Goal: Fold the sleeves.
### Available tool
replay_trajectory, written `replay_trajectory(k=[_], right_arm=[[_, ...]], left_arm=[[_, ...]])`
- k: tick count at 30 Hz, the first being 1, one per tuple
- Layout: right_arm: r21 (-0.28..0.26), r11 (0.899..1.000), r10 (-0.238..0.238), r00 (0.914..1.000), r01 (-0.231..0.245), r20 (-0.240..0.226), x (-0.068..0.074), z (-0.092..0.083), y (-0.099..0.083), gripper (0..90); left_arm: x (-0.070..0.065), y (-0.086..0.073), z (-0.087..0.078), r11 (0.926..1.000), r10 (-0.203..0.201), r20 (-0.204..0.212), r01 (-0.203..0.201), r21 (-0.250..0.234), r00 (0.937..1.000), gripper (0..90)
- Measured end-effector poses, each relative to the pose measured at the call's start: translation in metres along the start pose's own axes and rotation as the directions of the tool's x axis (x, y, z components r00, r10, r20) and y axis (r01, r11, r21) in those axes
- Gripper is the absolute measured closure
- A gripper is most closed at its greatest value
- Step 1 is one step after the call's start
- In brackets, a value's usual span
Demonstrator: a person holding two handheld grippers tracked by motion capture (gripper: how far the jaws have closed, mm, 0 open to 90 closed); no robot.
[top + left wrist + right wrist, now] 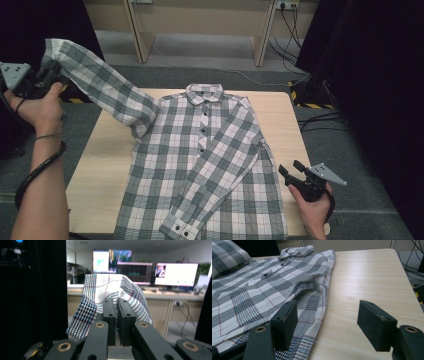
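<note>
So the grey, white and black plaid button-up shirt (205, 165) was lying face up on the pale wooden counter (100, 170), collar toward the far edge, with one long sleeve (220, 170) already folded diagonally across the front so its cuff sat near the hem on the person's side. The other sleeve (100, 85) was up off the counter, because the left tool (42, 75) had its jaws pinched tight on the cuff end; in the left gripper view the cloth (107, 293) draped over both tips. Holding it by the very end looked like the sensible way to swing the whole sleeve over the chest in one go, probably to match the first one. The right tool (292, 172) was just parked by the shirt's near right side, jaws spread wide with nothing in them, one jaw over the fabric edge and one over bare wood, likely waiting to pin or grab that side.
</note>
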State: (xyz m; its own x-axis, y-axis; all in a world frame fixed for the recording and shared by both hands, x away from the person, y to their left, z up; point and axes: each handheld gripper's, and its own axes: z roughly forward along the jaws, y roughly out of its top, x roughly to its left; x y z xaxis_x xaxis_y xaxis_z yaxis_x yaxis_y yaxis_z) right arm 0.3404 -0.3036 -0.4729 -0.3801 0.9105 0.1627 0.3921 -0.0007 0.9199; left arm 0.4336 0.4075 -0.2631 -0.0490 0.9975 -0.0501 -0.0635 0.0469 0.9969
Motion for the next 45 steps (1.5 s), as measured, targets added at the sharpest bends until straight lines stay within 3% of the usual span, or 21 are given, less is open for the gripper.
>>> replay_trajectory(k=[5, 11, 20, 27, 30, 34, 37, 40, 43, 45], right_arm=[[0.0, 1.0, 0.002, 1.0, -0.002, 0.001, 0.0, 0.0, 0.0, 33.5], [0.0, 1.0, 0.0, 1.0, 0.0, 0.002, 0.0, 0.0, 0.0, 33.5], [0.0, 1.0, 0.008, 1.0, -0.008, 0.001, 0.0, 0.0, 0.0, 33.5], [-0.002, 1.0, 0.004, 1.0, -0.004, 0.003, 0.0, 0.0, 0.0, 33.5], [-0.002, 1.0, 0.004, 1.0, -0.004, 0.003, 0.0, 0.0, 0.0, 33.5], [-0.001, 1.0, 0.005, 1.0, -0.005, 0.003, 0.0, 0.0, 0.0, 33.5], [0.0, 1.0, 0.004, 1.0, -0.004, 0.004, 0.0, 0.0, 0.0, 33.5], [-0.002, 1.0, 0.006, 1.0, -0.006, 0.004, 0.0, 0.0, 0.0, 33.5], [-0.005, 1.0, 0.006, 1.0, -0.006, 0.005, 0.0, -0.001, 0.0, 33.5], [-0.005, 1.0, 0.006, 1.0, -0.006, 0.005, 0.0, 0.0, 0.0, 33.5]], left_arm=[[0.012, 0.017, -0.011, 0.9984, -0.019, -0.029, 0.017, -0.054, 0.9994, 85.1], [0.024, 0.019, -0.021, 0.9948, -0.051, -0.069, 0.045, -0.092, 0.9963, 85.1], [0.044, 0.019, -0.026, 0.9926, -0.077, -0.118, 0.065, -0.102, 0.9901, 85.1], [0.047, 0.018, -0.028, 0.9913, -0.092, -0.118, 0.079, -0.105, 0.9887, 85.1], [0.045, 0.016, -0.027, 0.9908, -0.096, -0.096, 0.086, -0.104, 0.9908, 85.1], [0.033, 0.017, -0.026, 0.9913, -0.074, -0.015, 0.072, -0.11, 0.9971, 85.1], [0.02, 0.018, -0.027, 0.9906, -0.061, 0.064, 0.068, -0.119, 0.9961, 85.0], [0.007, 0.02, -0.029, 0.9897, -0.039, 0.134, 0.057, -0.131, 0.9903, 85.0], [-0.007, 0.021, -0.033, 0.9886, -0.014, 0.206, 0.045, -0.144, 0.9784, 85.0], [-0.016, 0.021, -0.036, 0.9882, 0.008, 0.255, 0.031, -0.15, 0.9668, 85.0]])
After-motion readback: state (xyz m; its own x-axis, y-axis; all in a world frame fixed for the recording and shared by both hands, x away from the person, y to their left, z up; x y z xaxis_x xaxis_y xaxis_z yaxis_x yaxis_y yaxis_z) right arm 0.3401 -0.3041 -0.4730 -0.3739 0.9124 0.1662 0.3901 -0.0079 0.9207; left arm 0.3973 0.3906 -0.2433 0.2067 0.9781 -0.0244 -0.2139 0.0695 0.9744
